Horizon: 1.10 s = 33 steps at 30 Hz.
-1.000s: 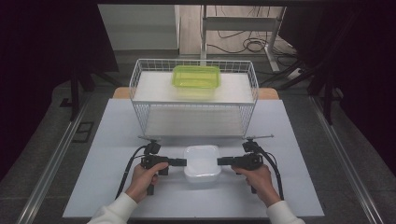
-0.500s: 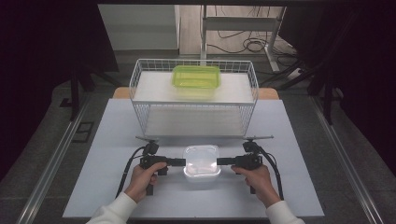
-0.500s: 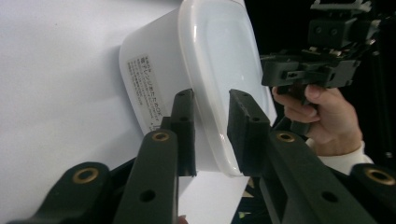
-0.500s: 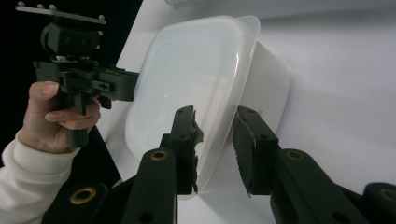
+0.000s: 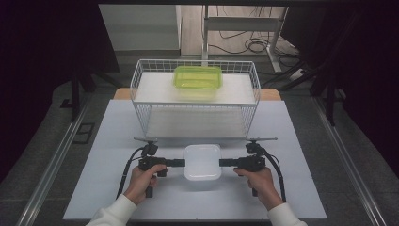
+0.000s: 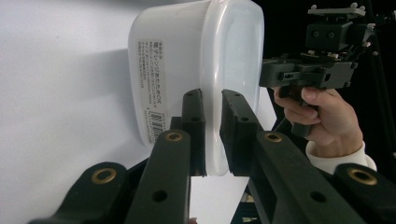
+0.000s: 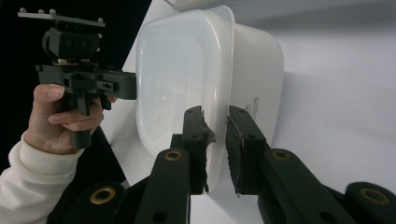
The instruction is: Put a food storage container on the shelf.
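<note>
A pale grey-white desk [image 5: 108,188] sits in a dim room, with dark floor on both sides and cables lying on the floor beyond its far edge. A white tub [image 5: 202,162] rests on the near middle of the desk, and everything else is placed from it. The left gripper [image 5: 181,163] meets the tub's left rim and the right gripper [image 5: 222,163] its right rim, each held level by a hand with a white sleeve. In the left gripper view the two black jaws stand close together with the tub's rim edge [image 6: 212,140] between them, and they have just been closing; the pads look pressed on the rim. In the right gripper view the jaws also pinch the rim [image 7: 215,154] and have just been closing. Beyond the tub stands a white wire basket [image 5: 141,89] with a flat shelf at its top, and a yellow-green box [image 5: 197,77] sits on that shelf, well apart from the tub. A printed label [image 6: 152,88] on the tub's side is too small to read. The tub's far wall is hidden in both gripper views, and its inside cannot be made out. The forearms are cut off at the bottom edge of the high view. Nothing lies between the tub and the basket.
</note>
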Available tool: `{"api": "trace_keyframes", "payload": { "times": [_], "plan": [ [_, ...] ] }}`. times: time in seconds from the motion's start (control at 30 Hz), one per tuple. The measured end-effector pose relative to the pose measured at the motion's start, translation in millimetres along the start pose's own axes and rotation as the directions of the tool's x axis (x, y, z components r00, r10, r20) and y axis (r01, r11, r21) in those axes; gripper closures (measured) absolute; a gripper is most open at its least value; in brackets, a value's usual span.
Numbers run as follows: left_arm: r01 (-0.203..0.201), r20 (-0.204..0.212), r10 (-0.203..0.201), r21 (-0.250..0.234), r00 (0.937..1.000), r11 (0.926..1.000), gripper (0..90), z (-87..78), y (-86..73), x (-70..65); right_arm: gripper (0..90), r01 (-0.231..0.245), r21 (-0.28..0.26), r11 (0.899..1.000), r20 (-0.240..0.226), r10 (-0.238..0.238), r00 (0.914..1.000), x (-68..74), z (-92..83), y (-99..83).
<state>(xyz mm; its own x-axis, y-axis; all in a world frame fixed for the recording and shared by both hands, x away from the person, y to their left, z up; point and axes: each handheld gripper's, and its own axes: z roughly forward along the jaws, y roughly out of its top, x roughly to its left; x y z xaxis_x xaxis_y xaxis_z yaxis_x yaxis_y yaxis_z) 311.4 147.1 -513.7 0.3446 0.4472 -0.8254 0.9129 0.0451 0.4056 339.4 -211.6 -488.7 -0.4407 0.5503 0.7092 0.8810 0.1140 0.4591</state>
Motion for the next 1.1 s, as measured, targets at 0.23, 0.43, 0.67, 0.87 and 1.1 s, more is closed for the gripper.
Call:
{"api": "trace_keyframes", "payload": {
  "times": [0.23,0.43,0.67,0.87,1.1],
  "plan": [
    [-0.025,-0.016,0.025,-0.002,0.9996,0.9997,80.5,-1.4,0.2,-2.3,78.4,0.027,-0.011,1.0,0.015,-0.027,0.9995,3.8,-0.2,-0.4],
    [-0.049,-0.018,0.048,-0.019,0.9987,0.9986,80.4,-4.8,1.8,-7.2,78.6,0.055,-0.034,0.998,0.01,-0.055,0.9985,9.1,-3.5,0.5],
    [-0.09,-0.027,0.089,-0.04,0.9956,0.9951,80.3,-12.1,4.8,-17.9,78.6,0.113,-0.063,0.992,0.014,-0.113,0.9935,20.0,-8.1,2.8],
    [-0.141,-0.04,0.139,-0.054,0.9895,0.9885,80.3,-18.5,6.7,-30.1,78.6,0.163,-0.088,0.983,0.022,-0.161,0.9867,30.6,-14.3,5.0],
    [-0.191,-0.047,0.187,-0.079,0.9812,0.9785,80.3,-26.9,9.4,-43.6,78.6,0.212,-0.119,0.97,0.02,-0.211,0.9772,43.2,-22.2,7.6]
  ]
}}
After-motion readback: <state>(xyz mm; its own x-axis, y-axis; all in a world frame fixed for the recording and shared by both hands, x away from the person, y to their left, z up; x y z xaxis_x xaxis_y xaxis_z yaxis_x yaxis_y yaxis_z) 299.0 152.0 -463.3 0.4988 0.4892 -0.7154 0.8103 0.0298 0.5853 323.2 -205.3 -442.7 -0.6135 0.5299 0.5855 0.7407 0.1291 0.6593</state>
